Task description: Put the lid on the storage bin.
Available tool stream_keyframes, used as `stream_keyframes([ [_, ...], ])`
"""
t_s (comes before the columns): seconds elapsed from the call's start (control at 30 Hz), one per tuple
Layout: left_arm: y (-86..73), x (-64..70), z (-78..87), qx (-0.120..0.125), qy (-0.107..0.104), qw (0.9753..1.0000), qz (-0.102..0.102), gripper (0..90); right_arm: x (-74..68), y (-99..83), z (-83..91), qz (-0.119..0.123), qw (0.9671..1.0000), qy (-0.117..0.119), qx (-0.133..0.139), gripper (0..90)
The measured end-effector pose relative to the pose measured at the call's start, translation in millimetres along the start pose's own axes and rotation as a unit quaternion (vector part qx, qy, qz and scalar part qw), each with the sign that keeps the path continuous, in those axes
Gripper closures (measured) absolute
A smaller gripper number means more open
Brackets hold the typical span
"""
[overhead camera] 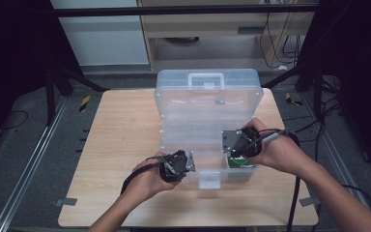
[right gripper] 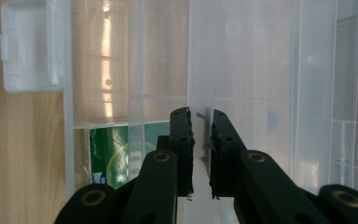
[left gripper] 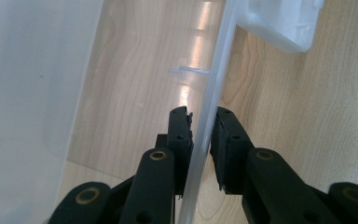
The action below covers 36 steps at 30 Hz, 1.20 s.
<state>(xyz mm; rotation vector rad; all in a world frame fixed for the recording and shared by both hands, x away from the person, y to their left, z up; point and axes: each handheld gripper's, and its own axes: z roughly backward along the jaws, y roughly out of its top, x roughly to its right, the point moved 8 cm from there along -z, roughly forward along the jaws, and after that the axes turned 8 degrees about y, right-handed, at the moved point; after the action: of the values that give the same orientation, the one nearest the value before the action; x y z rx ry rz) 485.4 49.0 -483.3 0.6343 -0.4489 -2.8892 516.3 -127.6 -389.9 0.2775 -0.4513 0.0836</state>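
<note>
Your clear plastic storage box [overhead camera: 193, 145] sits at the centre of the high view on the light wooden desk [overhead camera: 121, 130], its lid [overhead camera: 207, 96] standing open toward the top of the frame. Your left tongs [overhead camera: 186, 163] sit at the box's front wall, left of the white latch [overhead camera: 209, 179]; your right tongs [overhead camera: 232, 142] reach inside, above a green printed packet [overhead camera: 240, 162] in the lower right compartment.

The left gripper view shows what the high view cannot: the left tongs [left gripper: 201, 130] are clamped on the thin front wall [left gripper: 214, 84]. In the right gripper view, the right tongs [right gripper: 201, 135] are nearly together on a clear divider panel [right gripper: 200, 70], with the packet [right gripper: 112, 154] at lower left.
</note>
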Motion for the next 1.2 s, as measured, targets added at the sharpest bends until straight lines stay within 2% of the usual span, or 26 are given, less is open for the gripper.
stream_keyframes([
  [0.03, -0.6, 2.9, 0.2, -0.001, -0.003, 0.9999, 0.016, 77.5, -1.4, -0.1, -0.3, 0.001, 1.0, 0.004, 0.0, 81.5],
  [0.23, -0.6, 3.0, 0.1, -0.001, -0.003, 0.9999, 0.017, 77.3, -2.9, 0.1, -0.8, 0.0, 1.0, 0.006, 0.001, 81.3],
  [0.33, -0.9, 3.9, 0.2, -0.003, -0.005, 0.9997, 0.023, 77.3, -2.4, -0.3, -0.7, -0.002, 1.0, 0.007, 0.002, 81.3],
  [0.37, -0.1, 0.1, -0.7, 0.001, 0.0, 1.0, -0.002, 77.2, -1.8, -0.4, -0.6, -0.001, 1.0, 0.007, 0.002, 81.2],
  [0.43, -0.4, -0.1, -1.5, -0.001, 0.004, 1.0, -0.004, 76.0, -1.8, -0.3, -0.6, -0.002, 1.0, 0.008, 0.002, 81.2],
  [0.5, -0.9, -0.8, -2.0, -0.002, 0.011, 0.9999, -0.004, 73.3, -1.8, -0.3, -0.6, -0.002, 1.0, 0.008, 0.002, 81.2],
  [0.57, -0.8, -0.9, -0.4, 0.006, 0.017, 0.9998, 0.0, 65.5, -1.4, -0.6, -0.4, 0.0, 1.0, 0.008, 0.003, 81.2],
  [0.6, 1.4, -0.6, 5.4, 0.027, 0.016, 0.9993, 0.019, 55.8, -1.5, -0.9, -0.4, 0.0, 1.0, 0.008, 0.004, 81.1],
  [0.63, 1.8, 1.1, 10.5, 0.033, 0.014, 0.9988, 0.035, 53.3, -1.7, -1.4, -0.1, 0.0, 1.0, 0.007, 0.002, 81.1],
  [0.67, 1.8, 1.1, 10.5, 0.033, 0.014, 0.9988, 0.035, 51.3, -1.7, -1.4, -0.1, 0.0, 1.0, 0.007, 0.002, 81.1],
  [0.7, 3.1, 2.2, 15.9, 0.043, 0.014, 0.9976, 0.052, 51.3, -1.6, -1.6, -0.1, 0.0, 1.0, 0.007, 0.003, 81.1],
  [0.73, 5.8, -2.0, 23.1, 0.062, 0.017, 0.9971, 0.04, 48.6, -1.7, -1.6, -0.3, -0.001, 1.0, 0.008, 0.005, 81.1],
  [0.77, 8.4, -3.5, 33.8, 0.087, 0.014, 0.9945, 0.056, 45.0, -1.5, -1.8, 0.0, -0.002, 1.0, 0.009, 0.004, 81.0],
  [0.8, 8.4, -3.5, 33.8, 0.087, 0.014, 0.9945, 0.056, 43.8, -1.5, -1.8, 0.0, -0.002, 1.0, 0.009, 0.004, 81.0],
  [0.83, 9.2, -5.0, 45.4, 0.108, 0.011, 0.9914, 0.074, 43.0, -1.5, -1.8, 0.1, -0.001, 1.0, 0.008, 0.004, 81.0],
  [0.9, 9.3, -5.1, 57.0, 0.126, -0.001, 0.9884, 0.085, 43.6, -1.6, -1.7, 0.0, -0.001, 1.0, 0.007, 0.004, 80.9],
  [0.93, 9.3, -5.1, 57.0, 0.126, -0.001, 0.9884, 0.085, 44.7, -1.6, -1.7, 0.0, -0.001, 1.0, 0.007, 0.004, 80.9],
  [1.03, 6.2, -10.2, 76.5, 0.147, -0.008, 0.9835, 0.106, 48.0, -1.7, -1.8, -0.1, 0.0, 1.0, 0.006, 0.006, 80.8],
  [1.1, 3.0, -15.6, 85.9, 0.153, -0.008, 0.9809, 0.119, 56.2, -2.3, -2.4, 0.1, -0.002, 1.0, 0.004, 0.007, 80.4],
  [1.13, 1.0, -19.3, 89.8, 0.154, -0.008, 0.9799, 0.126, 56.2, -2.3, -2.4, 0.1, -0.002, 1.0, 0.004, 0.007, 80.4],
  [1.2, -7.4, -36.0, 100.6, 0.154, -0.002, 0.9749, 0.161, 62.3, -2.6, -2.4, 0.0, -0.003, 1.0, 0.003, 0.007, 80.3],
])
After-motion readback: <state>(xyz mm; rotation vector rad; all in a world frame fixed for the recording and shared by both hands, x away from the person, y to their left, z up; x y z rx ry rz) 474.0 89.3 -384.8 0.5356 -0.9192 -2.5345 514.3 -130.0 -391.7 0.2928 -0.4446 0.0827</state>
